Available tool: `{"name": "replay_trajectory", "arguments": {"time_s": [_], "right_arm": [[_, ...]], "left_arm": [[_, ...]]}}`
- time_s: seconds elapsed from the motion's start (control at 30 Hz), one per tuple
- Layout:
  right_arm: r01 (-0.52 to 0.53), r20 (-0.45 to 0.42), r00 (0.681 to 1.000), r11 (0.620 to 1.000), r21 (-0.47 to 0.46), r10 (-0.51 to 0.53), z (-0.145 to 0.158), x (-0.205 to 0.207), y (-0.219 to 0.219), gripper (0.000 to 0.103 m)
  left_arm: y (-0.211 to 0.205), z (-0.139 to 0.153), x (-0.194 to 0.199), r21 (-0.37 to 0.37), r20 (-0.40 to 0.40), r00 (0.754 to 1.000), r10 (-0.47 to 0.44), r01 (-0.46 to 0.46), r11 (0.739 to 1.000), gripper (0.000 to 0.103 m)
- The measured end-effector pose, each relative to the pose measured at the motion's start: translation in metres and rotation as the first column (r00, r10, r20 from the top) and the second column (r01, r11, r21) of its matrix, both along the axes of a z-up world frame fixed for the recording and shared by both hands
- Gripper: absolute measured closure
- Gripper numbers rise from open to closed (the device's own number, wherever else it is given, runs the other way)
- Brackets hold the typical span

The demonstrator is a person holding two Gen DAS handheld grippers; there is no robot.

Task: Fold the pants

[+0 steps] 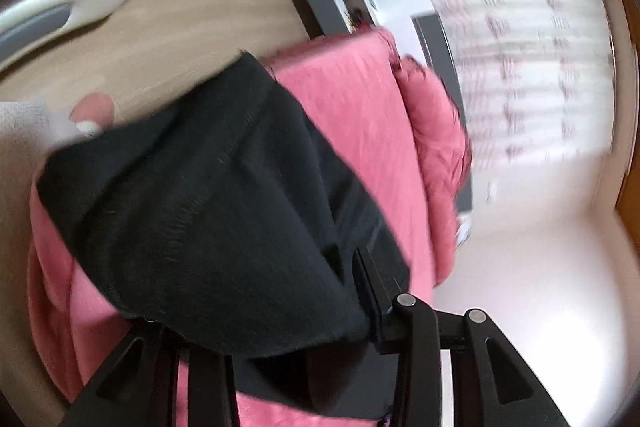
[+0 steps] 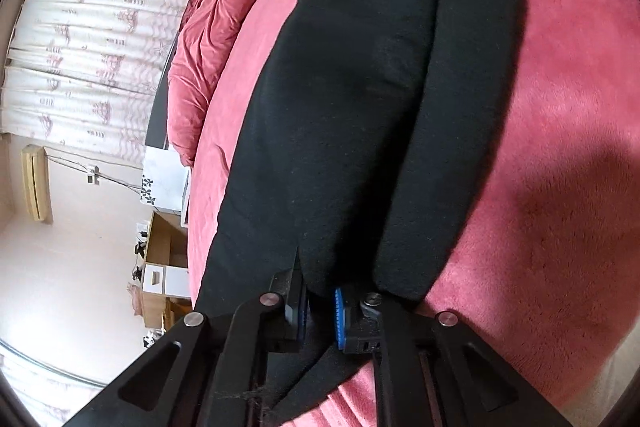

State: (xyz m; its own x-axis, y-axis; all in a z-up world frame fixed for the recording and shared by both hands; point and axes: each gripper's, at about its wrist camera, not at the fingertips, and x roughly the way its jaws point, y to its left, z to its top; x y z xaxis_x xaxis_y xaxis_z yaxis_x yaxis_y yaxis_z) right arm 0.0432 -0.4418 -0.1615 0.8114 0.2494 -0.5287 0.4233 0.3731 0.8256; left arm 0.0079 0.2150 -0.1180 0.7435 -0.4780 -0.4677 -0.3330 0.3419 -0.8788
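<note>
The right gripper [image 2: 320,311] pinches the pants [image 2: 360,87] at one end to hold the fold on the bed [image 2: 560,107], while the left gripper [image 1: 256,311], jaws parted, drapes the other.

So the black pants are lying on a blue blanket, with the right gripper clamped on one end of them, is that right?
Not quite: the blanket is pink, not blue, as the right wrist view shows. The rest holds: the black pants lie on it and the right gripper is clamped on their near end.
</note>
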Motion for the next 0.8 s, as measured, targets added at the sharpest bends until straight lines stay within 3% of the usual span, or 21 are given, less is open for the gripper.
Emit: {"name": "replay_trajectory", "arguments": {"time_s": [0.03, 0.07, 0.13, 0.17, 0.23, 0.33, 0.4, 0.47, 0.53, 0.6, 0.67, 0.7, 0.8], "right_arm": [[-0.004, -0.004, 1.0, 1.0, -0.02, 0.004, 0.002, 0.001, 0.002, 0.092], [-0.007, -0.008, 1.0, 0.999, -0.038, 0.007, 0.003, -0.001, 0.002, 0.092], [-0.019, -0.022, 1.0, 0.995, -0.096, 0.017, 0.009, 0.0, 0.007, 0.092], [-0.023, -0.026, 0.999, 0.993, -0.114, 0.02, 0.01, -0.001, 0.008, 0.092], [-0.026, -0.034, 0.999, 0.99, -0.141, 0.022, 0.012, 0.0, 0.01, 0.092], [-0.025, -0.033, 0.999, 0.991, -0.13, 0.021, 0.01, -0.002, 0.008, 0.092], [-0.025, -0.032, 0.999, 0.992, -0.122, 0.021, 0.009, -0.002, 0.007, 0.092], [-0.024, -0.03, 0.999, 0.993, -0.115, 0.021, 0.008, -0.003, 0.007, 0.092], [-0.022, -0.026, 0.999, 0.994, -0.103, 0.019, 0.006, -0.004, 0.005, 0.092], [-0.017, -0.021, 1.0, 0.996, -0.088, 0.016, 0.005, -0.005, 0.002, 0.092], [-0.015, -0.018, 1.0, 0.996, -0.084, 0.014, 0.005, -0.006, 0.002, 0.092], [-0.016, -0.018, 1.0, 0.995, -0.096, 0.014, 0.006, -0.007, 0.002, 0.092], [-0.026, -0.016, 1.0, 0.982, -0.188, 0.024, 0.019, -0.008, 0.01, 0.092]], "left_arm": [[0.003, 0.005, 0.007, -0.006, 0.013, 1.0, 0.014, -0.014, 1.0, 0.073], [0.007, 0.014, 0.008, 0.028, 0.03, 0.999, 0.016, -0.017, 0.999, 0.086], [0.009, 0.034, 0.005, 0.116, 0.091, 0.996, -0.007, -0.003, 0.993, 0.095], [0.007, 0.047, 0.002, 0.156, 0.135, 0.99, -0.028, 0.007, 0.988, 0.095], [0.01, 0.052, -0.001, 0.217, 0.129, 0.991, -0.038, 0.009, 0.976, 0.095], [0.019, 0.023, -0.012, 0.301, -0.016, 0.999, -0.028, 0.031, 0.953, 0.096], [0.023, -0.007, -0.019, 0.268, -0.113, 0.993, -0.032, 0.061, 0.962, 0.096], [0.027, -0.015, -0.029, 0.216, -0.084, 0.996, -0.009, 0.027, 0.976, 0.093], [0.025, -0.009, -0.028, 0.197, -0.074, 0.997, 0.004, 0.011, 0.98, 0.083], [0.023, -0.005, -0.03, 0.18, -0.079, 0.997, 0.018, -0.003, 0.984, 0.081], [0.02, 0.0, -0.015, 0.255, -0.09, 0.996, 0.016, 0.007, 0.967, 0.085], [0.017, 0.005, -0.013, 0.338, -0.116, 0.993, 0.022, 0.019, 0.941, 0.087], [0.015, 0.009, -0.037, 0.425, -0.114, 0.992, 0.048, 0.005, 0.905, 0.085]]}}
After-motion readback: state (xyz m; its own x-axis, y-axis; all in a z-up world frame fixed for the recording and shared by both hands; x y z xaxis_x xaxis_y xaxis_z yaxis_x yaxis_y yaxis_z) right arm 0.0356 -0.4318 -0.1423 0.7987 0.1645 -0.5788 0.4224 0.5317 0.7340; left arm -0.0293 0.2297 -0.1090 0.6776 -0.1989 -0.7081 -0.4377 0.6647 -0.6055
